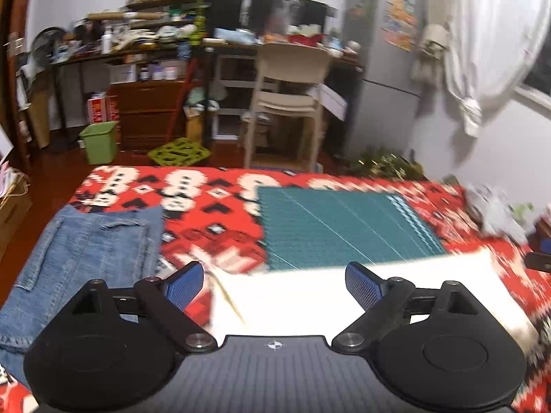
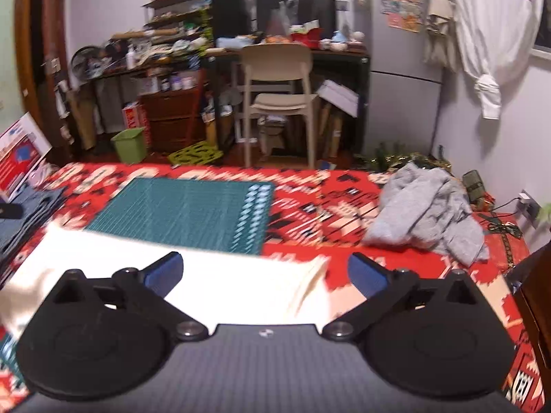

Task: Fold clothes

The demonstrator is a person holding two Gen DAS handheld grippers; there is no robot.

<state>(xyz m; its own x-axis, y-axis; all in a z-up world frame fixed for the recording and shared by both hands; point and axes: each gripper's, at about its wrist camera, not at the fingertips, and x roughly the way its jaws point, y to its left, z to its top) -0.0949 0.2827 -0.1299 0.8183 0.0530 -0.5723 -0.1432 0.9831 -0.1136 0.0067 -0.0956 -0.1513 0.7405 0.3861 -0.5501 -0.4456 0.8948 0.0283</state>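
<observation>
Both tongs, left (image 1: pixel 273 284) and right (image 2: pixel 265 273), hang spread wide above a white cloth (image 2: pixel 220 285). Jeans (image 1: pixel 86 251) lie left, a grey sweater (image 2: pixel 430 213) right.

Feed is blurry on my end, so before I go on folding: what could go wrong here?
1. Both the left gripper and right gripper are open above the white cloth; a blurred approach may miss its edge.
2. A pinch may catch the red patterned cover too.
</observation>
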